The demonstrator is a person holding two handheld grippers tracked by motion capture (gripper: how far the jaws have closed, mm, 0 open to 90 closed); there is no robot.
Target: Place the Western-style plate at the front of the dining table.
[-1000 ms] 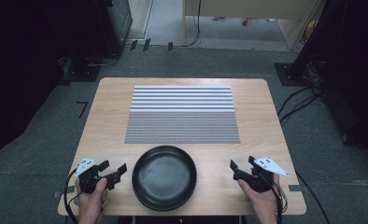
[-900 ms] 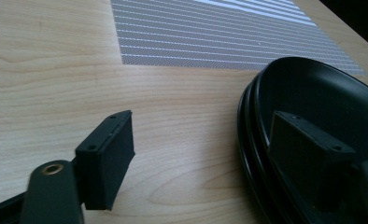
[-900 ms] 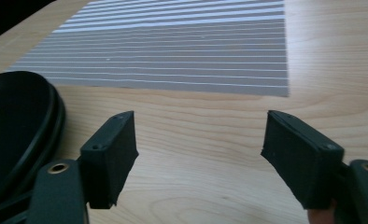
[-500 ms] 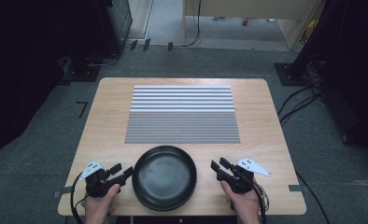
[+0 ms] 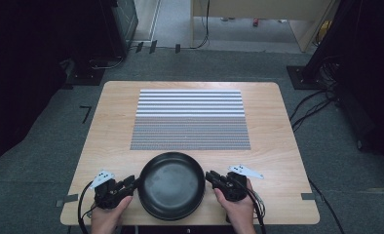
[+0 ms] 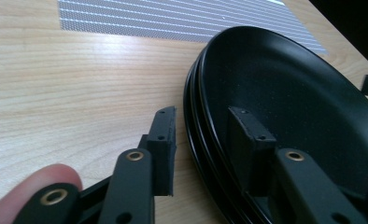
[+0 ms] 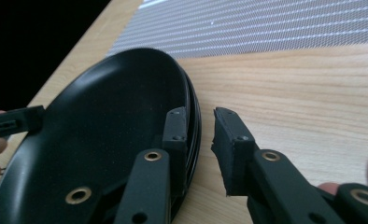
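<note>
- A black plate (image 5: 171, 185) sits on the wooden table (image 5: 278, 146) at the near edge, midway between the two hands, just in front of a striped mat (image 5: 190, 119).
- The left gripper (image 5: 129, 183) reaches the plate's left rim; in the left gripper view one jaw stands over the inside of the plate (image 6: 289, 107) and the other outside on the table, the rim between them.
- Its jaws have just been closing, yet a gap shows at the outer pad (no firm clamp seen).
- The right gripper (image 5: 210, 176) straddles the right rim the same way; in the right gripper view the inner jaw lies against the plate (image 7: 102, 130), the outer jaw stands clear of the rim.
- Its jaws have also just been closing, with the rim between them, not yet pinched.
</note>
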